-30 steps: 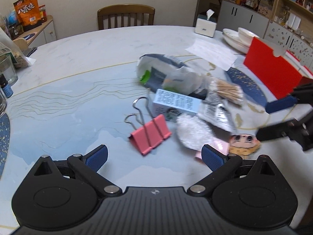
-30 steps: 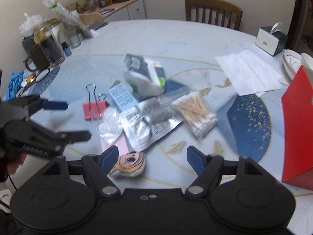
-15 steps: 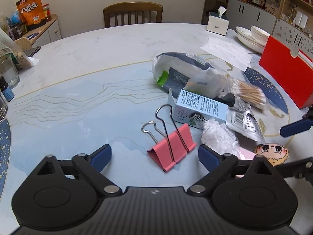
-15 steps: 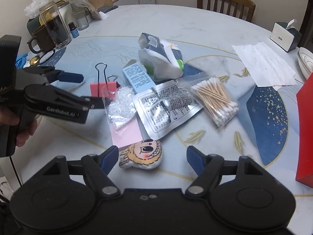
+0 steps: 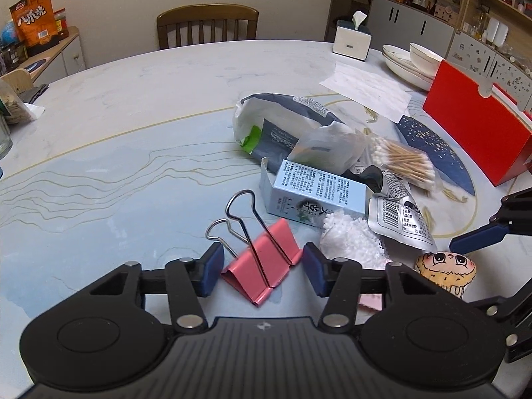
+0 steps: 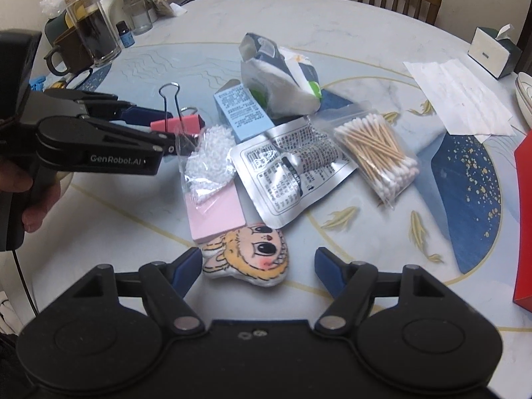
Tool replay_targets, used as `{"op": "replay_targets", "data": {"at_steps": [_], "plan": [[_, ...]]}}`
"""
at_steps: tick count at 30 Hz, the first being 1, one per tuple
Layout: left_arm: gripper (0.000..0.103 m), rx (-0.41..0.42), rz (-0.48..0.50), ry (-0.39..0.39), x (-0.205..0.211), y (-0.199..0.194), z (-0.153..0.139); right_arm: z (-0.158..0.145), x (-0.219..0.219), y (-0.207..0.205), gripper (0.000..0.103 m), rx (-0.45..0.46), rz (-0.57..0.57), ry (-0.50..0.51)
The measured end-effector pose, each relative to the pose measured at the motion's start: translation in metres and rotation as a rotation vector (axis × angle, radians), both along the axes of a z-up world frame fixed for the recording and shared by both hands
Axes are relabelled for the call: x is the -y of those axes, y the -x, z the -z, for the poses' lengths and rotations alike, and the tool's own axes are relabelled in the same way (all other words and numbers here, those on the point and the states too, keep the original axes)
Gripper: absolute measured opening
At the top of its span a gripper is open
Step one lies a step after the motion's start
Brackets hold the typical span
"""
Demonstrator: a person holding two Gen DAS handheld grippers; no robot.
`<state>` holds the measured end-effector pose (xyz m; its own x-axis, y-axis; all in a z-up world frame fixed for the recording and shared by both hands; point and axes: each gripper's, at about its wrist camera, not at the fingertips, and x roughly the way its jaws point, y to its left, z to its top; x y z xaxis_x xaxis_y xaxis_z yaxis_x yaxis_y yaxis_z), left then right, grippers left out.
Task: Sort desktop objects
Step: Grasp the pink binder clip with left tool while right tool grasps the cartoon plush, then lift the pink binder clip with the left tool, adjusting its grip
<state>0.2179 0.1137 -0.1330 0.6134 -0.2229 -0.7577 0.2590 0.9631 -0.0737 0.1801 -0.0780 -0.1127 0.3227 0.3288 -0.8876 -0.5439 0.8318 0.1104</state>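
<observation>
A pink binder clip [image 5: 262,262] lies on the table between the two fingers of my left gripper [image 5: 259,272], which is open around it; the pads stand close beside the clip's sides. The clip also shows in the right wrist view [image 6: 176,123], partly behind the left gripper [image 6: 156,126]. My right gripper [image 6: 259,269] is open, with a cartoon-face plush [image 6: 249,256] between its fingers, nearer the left finger. In the left wrist view the right gripper's blue fingertip [image 5: 478,239] hovers just above the plush [image 5: 445,269].
A pile lies mid-table: light blue box [image 5: 316,196], bag of white beads [image 5: 349,239], silver foil pouch [image 6: 292,169], cotton swabs [image 6: 379,146], white and dark blue bag [image 5: 282,129], pink notepad [image 6: 216,212]. A red box [image 5: 475,123], bowls, tissue box [image 5: 352,40] and jars [image 6: 93,33] stand around.
My left gripper has moved forward to the binder clip and narrowed around it. My right gripper has come closer to the plush, which now sits between its fingers.
</observation>
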Motion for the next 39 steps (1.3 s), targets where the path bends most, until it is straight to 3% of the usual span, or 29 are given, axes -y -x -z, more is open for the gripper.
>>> {"op": "replay_targets", "data": {"at_steps": [3,6,10,13,17,19,39], "plan": [[0.047,-0.001,-0.003,0.004,0.0,0.001,-0.001,0.001,-0.002,0.0,0.069,-0.004,-0.012,0.006],[0.044,0.0,-0.004,0.0,0.0,0.002,-0.001,0.002,-0.003,0.0,0.059,-0.014,-0.026,0.008],[0.041,0.003,-0.011,-0.001,0.001,0.004,-0.002,0.001,-0.003,0.0,0.054,-0.015,-0.038,0.003],[0.032,0.006,-0.02,0.009,-0.001,0.007,-0.004,0.0,-0.001,0.001,0.052,-0.016,-0.036,-0.001],[0.031,0.004,-0.032,0.024,-0.003,0.011,-0.005,-0.001,0.005,0.003,0.051,-0.018,-0.037,-0.002],[0.024,0.007,-0.043,0.028,-0.005,0.013,-0.005,-0.001,0.009,0.005,0.051,-0.017,-0.033,0.0],[0.016,0.002,-0.141,0.066,-0.007,0.063,-0.011,-0.013,0.049,0.024,0.05,-0.002,0.007,-0.029]]}}
